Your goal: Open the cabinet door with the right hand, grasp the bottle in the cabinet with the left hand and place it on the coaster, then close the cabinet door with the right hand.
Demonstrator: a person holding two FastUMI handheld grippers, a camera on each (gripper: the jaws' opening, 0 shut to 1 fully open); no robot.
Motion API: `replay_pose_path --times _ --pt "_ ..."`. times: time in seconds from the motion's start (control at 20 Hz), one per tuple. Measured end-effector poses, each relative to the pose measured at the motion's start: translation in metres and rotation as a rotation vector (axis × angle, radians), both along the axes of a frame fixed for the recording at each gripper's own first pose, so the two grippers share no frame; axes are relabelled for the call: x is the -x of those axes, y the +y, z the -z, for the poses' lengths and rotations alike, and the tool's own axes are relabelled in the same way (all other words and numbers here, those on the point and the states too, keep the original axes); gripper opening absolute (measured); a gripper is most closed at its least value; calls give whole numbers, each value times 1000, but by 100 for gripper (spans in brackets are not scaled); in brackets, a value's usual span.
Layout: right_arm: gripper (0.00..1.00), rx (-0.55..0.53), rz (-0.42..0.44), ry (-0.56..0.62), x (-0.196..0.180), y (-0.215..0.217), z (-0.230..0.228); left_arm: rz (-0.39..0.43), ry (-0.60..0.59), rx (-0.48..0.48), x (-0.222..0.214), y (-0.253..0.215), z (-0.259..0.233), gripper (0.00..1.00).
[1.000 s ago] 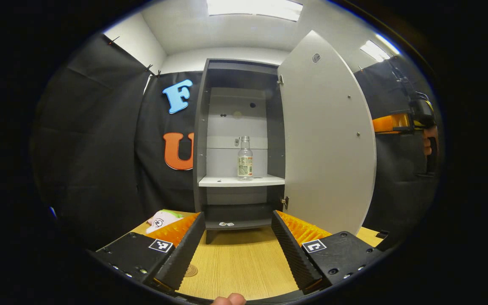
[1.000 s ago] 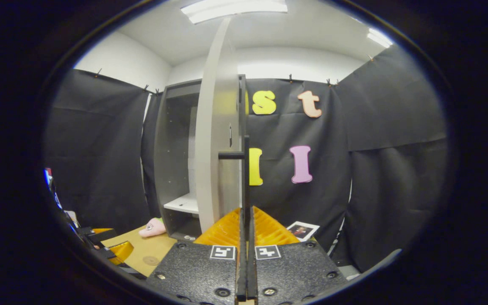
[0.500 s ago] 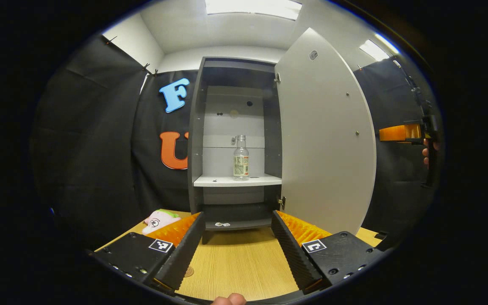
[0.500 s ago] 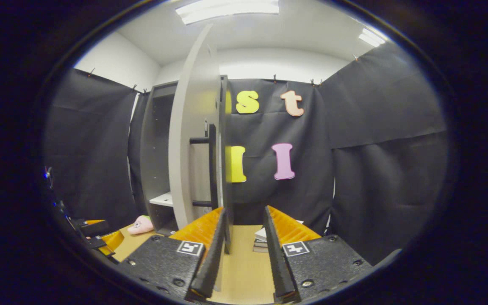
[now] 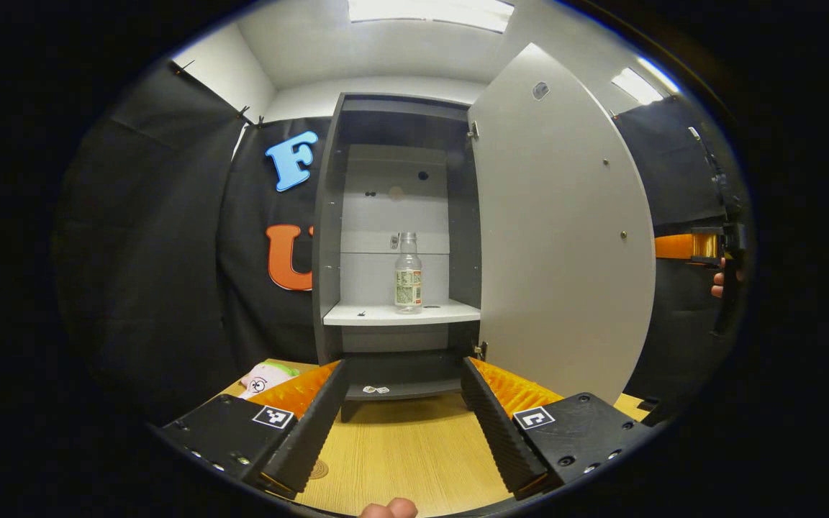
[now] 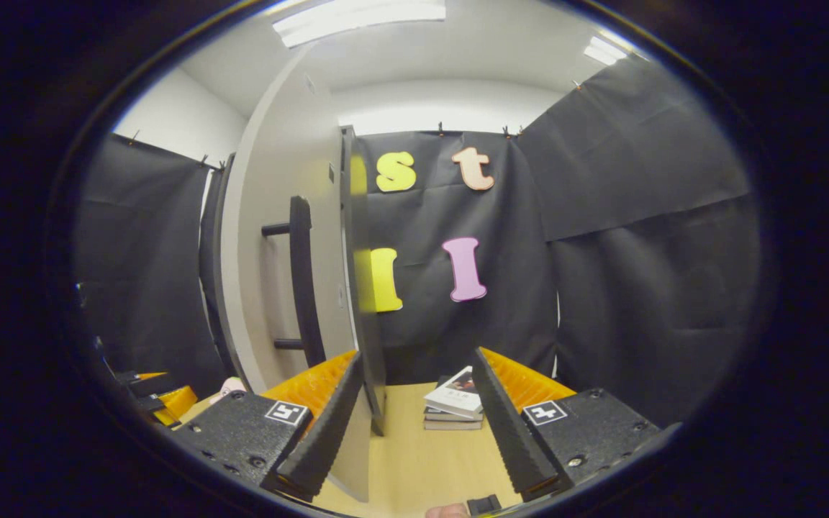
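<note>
The bottle (image 5: 408,273) stands upright on the white shelf (image 5: 400,313) inside the cabinet (image 5: 328,237), toward the right half of the shelf and clear of the walls. It is a small clear plastic bottle with no cap visible, a narrow neck and a printed label around the lower body; it appears empty. Judged from this, it is light, thin-walled and easily tipped or crushed, with a smooth surface. Take hold across the labelled body, below the shoulder, with moderate force.

The cabinet door (image 5: 558,237) stands wide open, hinged on the right. The left gripper (image 5: 404,424) hovers above the bench (image 5: 400,460), facing the shelf, jaws spread and empty. The right gripper (image 6: 414,424) is beside the door's outer face, near the black handle (image 6: 303,280), jaws released. The coaster (image 5: 318,469) lies on the bench by the left finger.
</note>
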State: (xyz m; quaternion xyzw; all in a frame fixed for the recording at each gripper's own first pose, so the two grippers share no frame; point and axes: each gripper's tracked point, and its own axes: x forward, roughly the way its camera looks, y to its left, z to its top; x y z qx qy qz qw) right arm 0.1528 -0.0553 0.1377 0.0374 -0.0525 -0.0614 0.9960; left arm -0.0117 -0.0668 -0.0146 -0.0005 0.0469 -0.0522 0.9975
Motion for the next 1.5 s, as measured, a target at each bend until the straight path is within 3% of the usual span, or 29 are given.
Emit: replay_pose_path --times 0.5,0.95,1.3,1.5 --pt "94 -4 -33 -6 -15 7 -1 22 -94 -24 -71 -5 -38 94" --pt "94 -14 -40 7 -24 10 -2 29 -198 -76 -164 -7 -84 96" --pt "94 -36 -49 21 -27 9 -3 70 -171 -61 -229 -30 -82 96" --pt "94 -18 -46 21 -26 8 -5 33 -177 -60 -275 -25 -79 96"
